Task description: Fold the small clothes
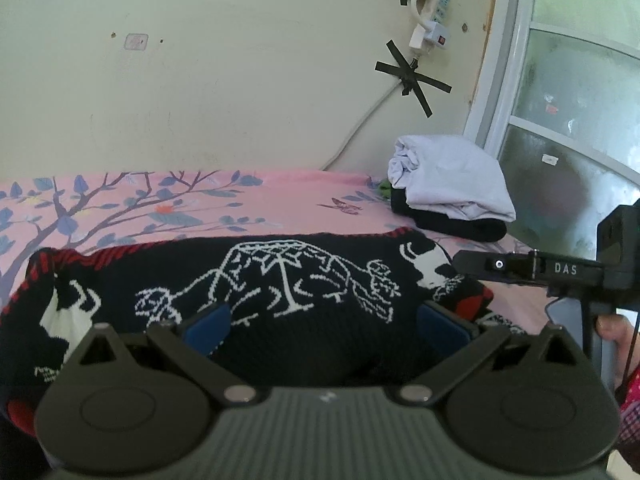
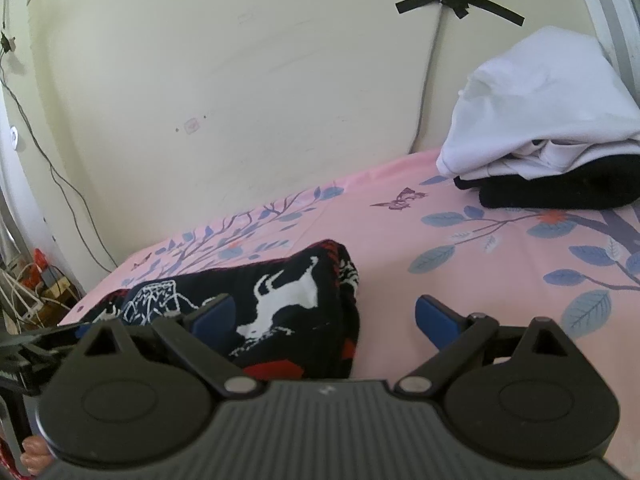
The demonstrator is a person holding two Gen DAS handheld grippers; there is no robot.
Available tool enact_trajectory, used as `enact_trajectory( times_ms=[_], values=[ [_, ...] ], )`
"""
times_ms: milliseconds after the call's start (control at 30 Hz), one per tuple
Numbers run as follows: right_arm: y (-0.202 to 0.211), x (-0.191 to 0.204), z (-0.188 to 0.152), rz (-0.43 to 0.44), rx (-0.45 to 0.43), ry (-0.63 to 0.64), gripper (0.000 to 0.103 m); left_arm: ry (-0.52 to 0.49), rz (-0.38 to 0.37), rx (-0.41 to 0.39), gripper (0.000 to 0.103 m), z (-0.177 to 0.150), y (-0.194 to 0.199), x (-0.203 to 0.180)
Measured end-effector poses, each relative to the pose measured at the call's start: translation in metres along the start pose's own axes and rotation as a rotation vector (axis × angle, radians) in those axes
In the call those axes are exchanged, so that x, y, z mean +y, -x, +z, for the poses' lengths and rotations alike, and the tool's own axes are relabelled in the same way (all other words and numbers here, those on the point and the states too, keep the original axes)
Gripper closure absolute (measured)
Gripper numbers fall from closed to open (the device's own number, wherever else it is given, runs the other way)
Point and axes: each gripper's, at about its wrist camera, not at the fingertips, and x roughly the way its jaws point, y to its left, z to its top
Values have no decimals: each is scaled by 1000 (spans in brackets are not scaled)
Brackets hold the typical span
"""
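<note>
A black knitted sweater (image 1: 280,280) with white figures and red trim lies folded on the pink floral bed sheet (image 1: 248,204). My left gripper (image 1: 326,324) stands open just over its near part, blue pads apart, nothing pinched. In the right wrist view the same sweater (image 2: 288,300) lies at the lower left. My right gripper (image 2: 326,320) is open at the sweater's right end; its left pad is over the knit and its right pad is over bare sheet. The right gripper's black finger (image 1: 520,268) shows at the right in the left wrist view.
A stack of folded clothes, white on black (image 1: 452,188), sits at the bed's far right corner by a window frame (image 1: 500,80). A cream wall (image 1: 240,80) with taped cables and a power strip (image 1: 434,20) backs the bed. Cables and clutter (image 2: 32,292) lie off the bed's left.
</note>
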Motion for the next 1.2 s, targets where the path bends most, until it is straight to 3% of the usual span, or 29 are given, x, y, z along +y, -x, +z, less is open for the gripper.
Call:
enact_trajectory(
  times_ms=[700,833,1000,1067,1133,1167,1200],
  values=[
    [-3,-6,1,24,30,-48,12,-25,29,7,0,-1,-2,-5],
    [-11,-20,4,77,91,-138,12,-33,43,-25,0,-1,6,-6],
    [10,-39,-3,187,89,-273,16,45,-1,-87,1,-1,42,7],
    [15,-41,-6,207,103,-293,25,83,-8,-84,6,4,49,14],
    [14,-38,-7,198,133,-294,37,130,-16,-65,24,9,47,23],
    [13,-37,-8,197,142,-302,38,152,-17,-59,29,10,45,26],
    [11,-35,-9,213,153,-312,39,169,-20,-54,43,11,42,29]
  ],
)
